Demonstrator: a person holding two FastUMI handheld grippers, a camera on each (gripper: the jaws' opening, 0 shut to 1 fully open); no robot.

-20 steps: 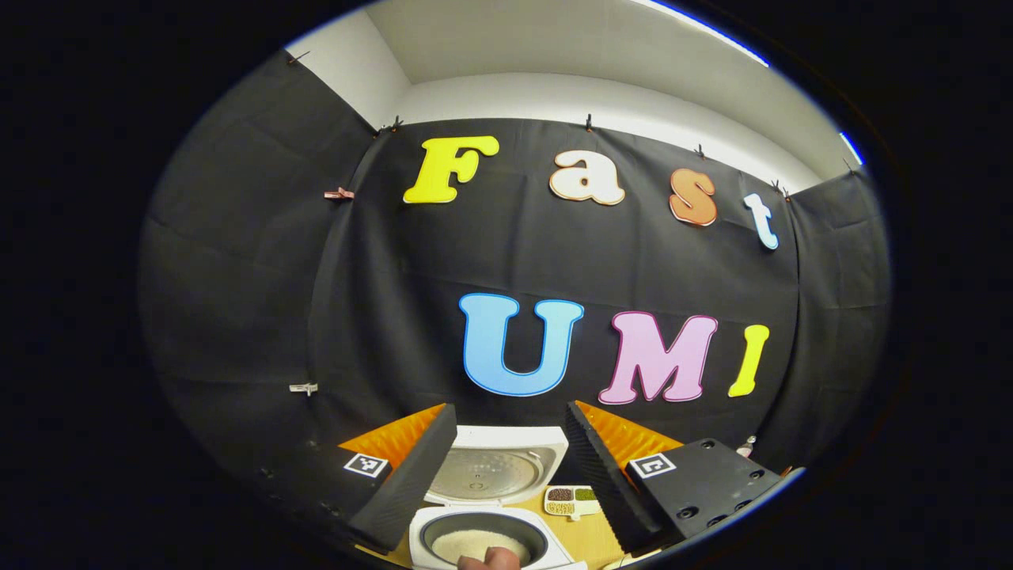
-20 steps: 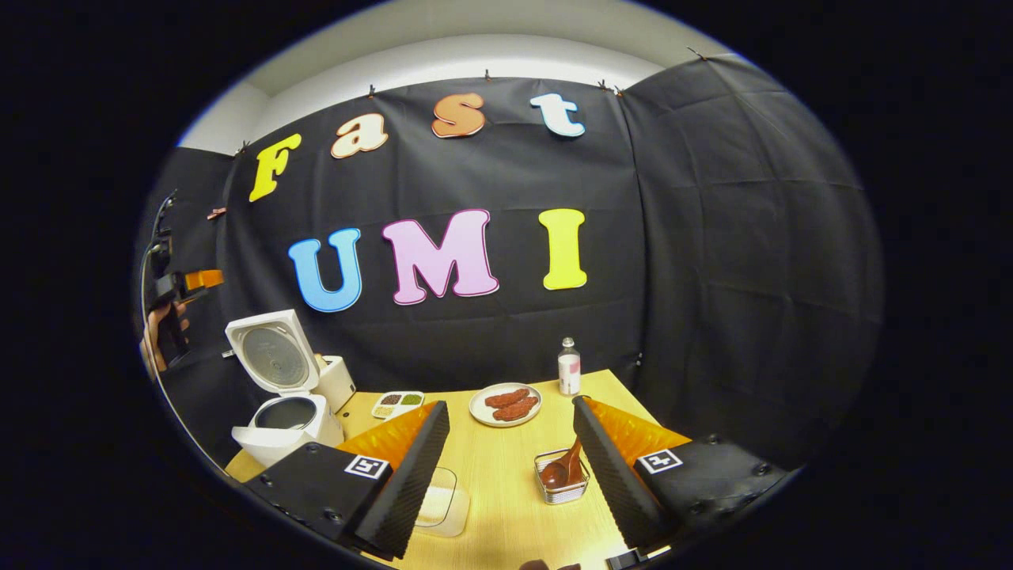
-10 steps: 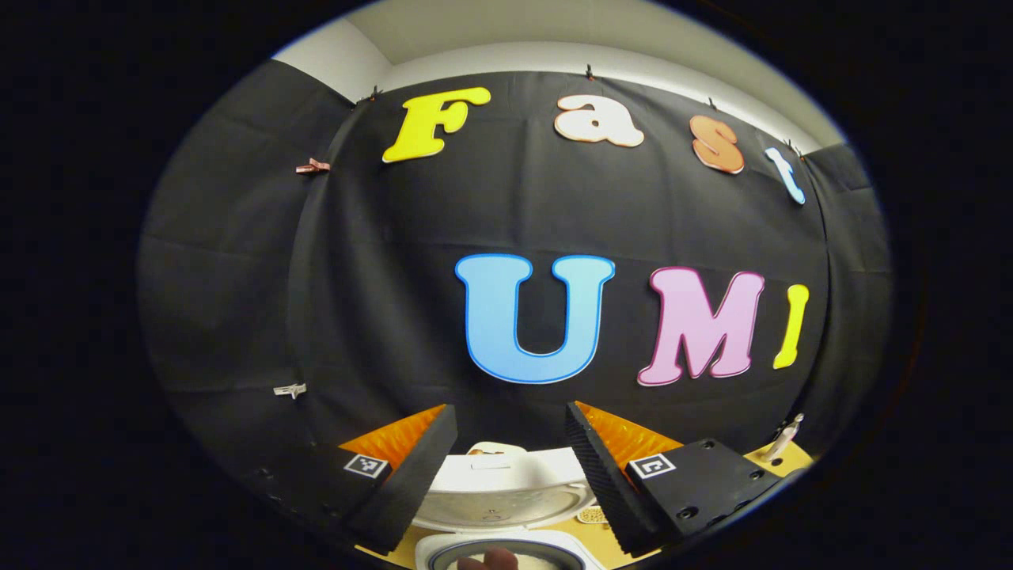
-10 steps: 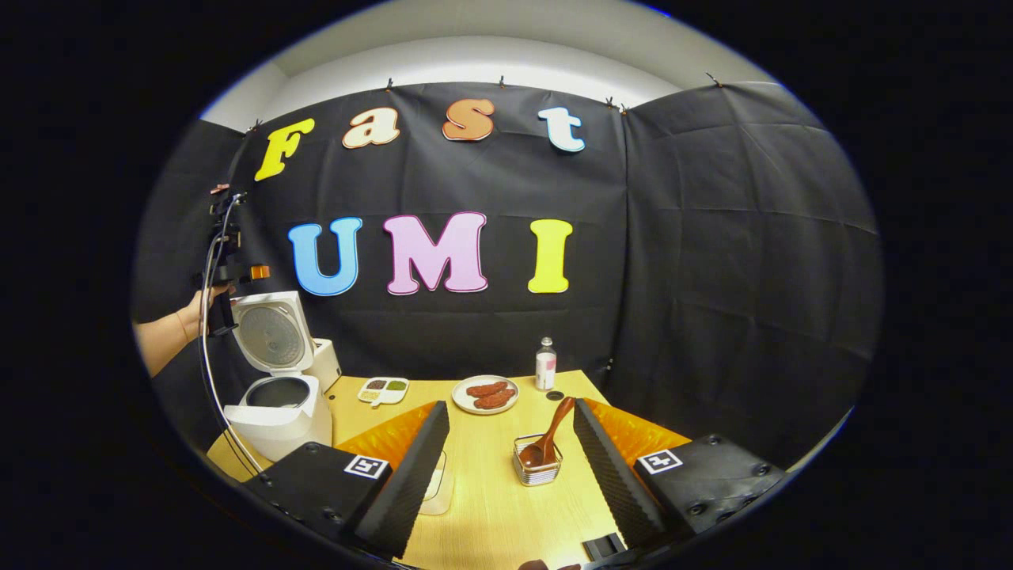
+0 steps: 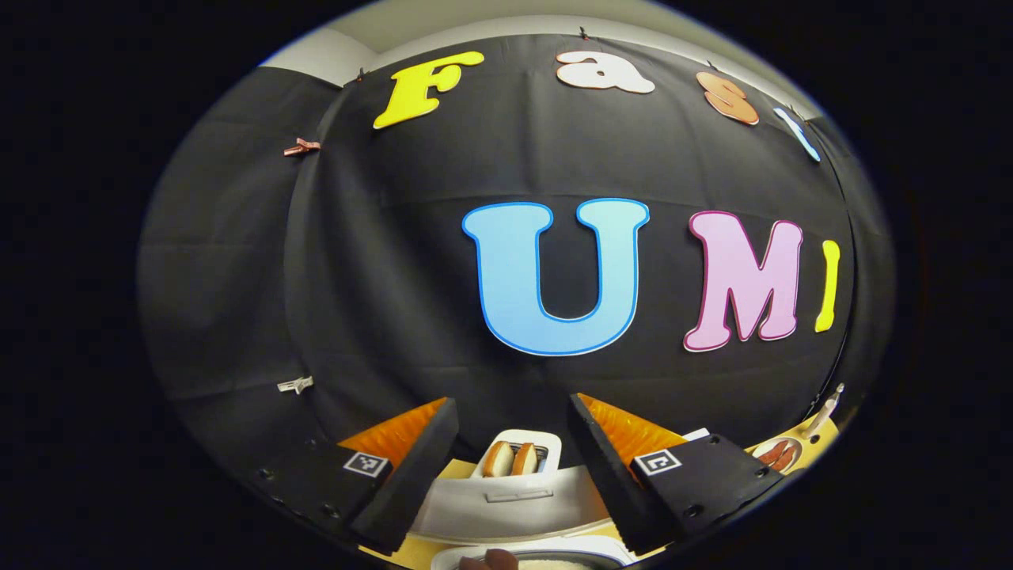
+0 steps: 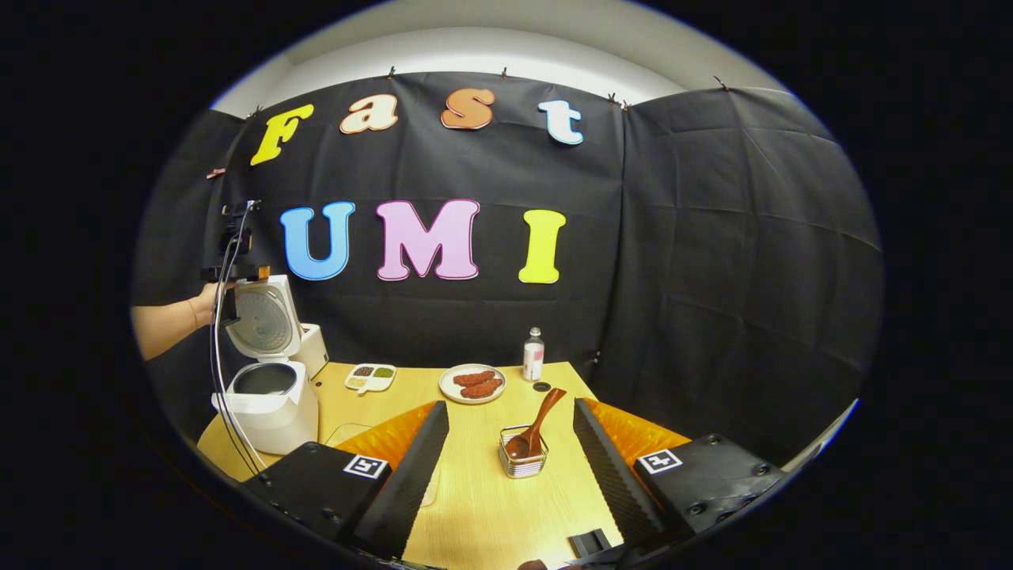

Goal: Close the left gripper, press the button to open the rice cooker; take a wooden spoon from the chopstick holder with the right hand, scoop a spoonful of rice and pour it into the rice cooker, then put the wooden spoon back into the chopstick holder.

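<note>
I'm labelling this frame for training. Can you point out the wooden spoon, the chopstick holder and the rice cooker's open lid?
wooden spoon [image 6: 540, 418]: right gripper view, on its handle.
chopstick holder [image 6: 522, 468]: right gripper view, on its front wire wall.
rice cooker's open lid [image 6: 264, 321]: right gripper view, on the lid's round inner plate.

On the worktop [image 6: 475, 491], the chopstick holder [image 6: 522, 463] with the wooden spoon [image 6: 536, 423] in it sits just ahead of the right tongs [image 6: 510, 467]; the rice cooker [image 6: 265, 396] stands far to their left, a plate [image 6: 472, 383] beyond.
</note>
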